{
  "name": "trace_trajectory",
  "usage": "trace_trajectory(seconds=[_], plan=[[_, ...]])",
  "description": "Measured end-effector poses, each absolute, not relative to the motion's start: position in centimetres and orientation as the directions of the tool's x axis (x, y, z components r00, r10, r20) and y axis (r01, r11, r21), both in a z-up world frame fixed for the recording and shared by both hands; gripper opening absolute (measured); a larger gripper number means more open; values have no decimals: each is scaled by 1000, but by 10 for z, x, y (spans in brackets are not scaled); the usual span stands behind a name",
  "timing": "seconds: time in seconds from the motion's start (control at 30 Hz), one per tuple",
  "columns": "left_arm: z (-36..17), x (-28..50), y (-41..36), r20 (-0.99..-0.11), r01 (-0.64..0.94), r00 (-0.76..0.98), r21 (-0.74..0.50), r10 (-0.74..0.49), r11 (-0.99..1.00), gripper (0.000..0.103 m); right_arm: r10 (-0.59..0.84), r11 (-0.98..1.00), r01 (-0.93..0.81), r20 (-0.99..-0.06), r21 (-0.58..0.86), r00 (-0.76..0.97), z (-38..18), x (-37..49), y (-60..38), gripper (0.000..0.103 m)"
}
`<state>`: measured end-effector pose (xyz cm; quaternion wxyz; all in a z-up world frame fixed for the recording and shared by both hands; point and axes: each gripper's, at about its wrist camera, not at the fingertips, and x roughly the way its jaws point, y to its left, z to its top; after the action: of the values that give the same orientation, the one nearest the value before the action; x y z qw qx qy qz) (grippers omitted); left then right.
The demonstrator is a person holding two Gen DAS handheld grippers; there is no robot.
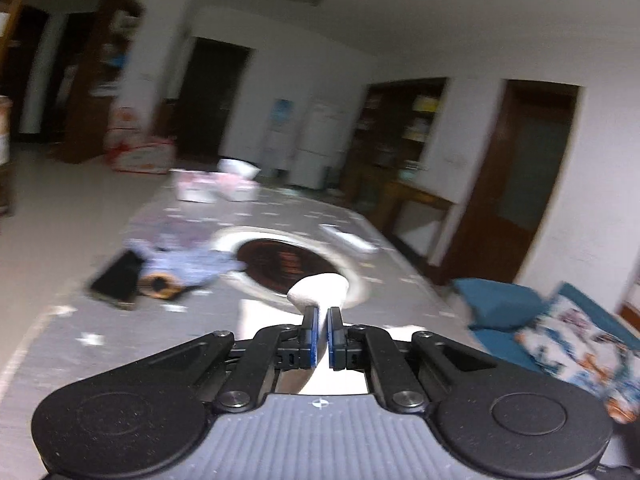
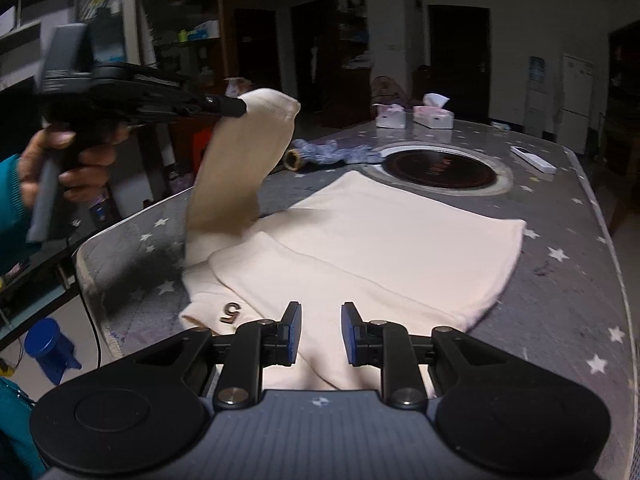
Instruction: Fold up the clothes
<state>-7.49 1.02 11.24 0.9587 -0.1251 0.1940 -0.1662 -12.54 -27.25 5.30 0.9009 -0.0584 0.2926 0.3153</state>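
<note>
A cream shirt [image 2: 384, 240] with a dark "5" on it lies flat on the grey star-patterned table [image 2: 560, 240]. My left gripper [image 1: 322, 312] is shut on the end of its cream sleeve [image 1: 318, 286]. In the right wrist view the left gripper [image 2: 236, 106] holds that sleeve [image 2: 244, 160] raised high over the table's left edge. My right gripper [image 2: 320, 312] is open and empty, low over the shirt's near part.
A round dark hotplate [image 2: 438, 168] is set in the table beyond the shirt. A crumpled blue-white cloth [image 2: 336, 152], a remote [image 2: 534, 159] and tissue boxes [image 2: 434, 114] lie further back. A phone [image 1: 116, 280] lies near the left edge.
</note>
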Motion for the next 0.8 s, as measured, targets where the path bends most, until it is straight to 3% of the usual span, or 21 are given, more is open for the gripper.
trace_trajectory(seconds=[0.17,0.5,0.67,0.8], plan=[[96,-79,-43,-350,403,790,-322,-503,857,5,506,827,-553,-569,104,649,49,-126,-288,21],[38,-77,-97,-523,499,584,-372,-621,783,10,461,872,-462,-583,159,669,42,-124,-315,22],[40,-83,-79,-531,494,599,-345,-600,798,19,464,874,-450,-585,182,665,41,-120,-316,23],[40,-89,-48,-552,409,673,-277,-492,870,27,471,870,-454,-596,193,651,38,-108,-309,24]])
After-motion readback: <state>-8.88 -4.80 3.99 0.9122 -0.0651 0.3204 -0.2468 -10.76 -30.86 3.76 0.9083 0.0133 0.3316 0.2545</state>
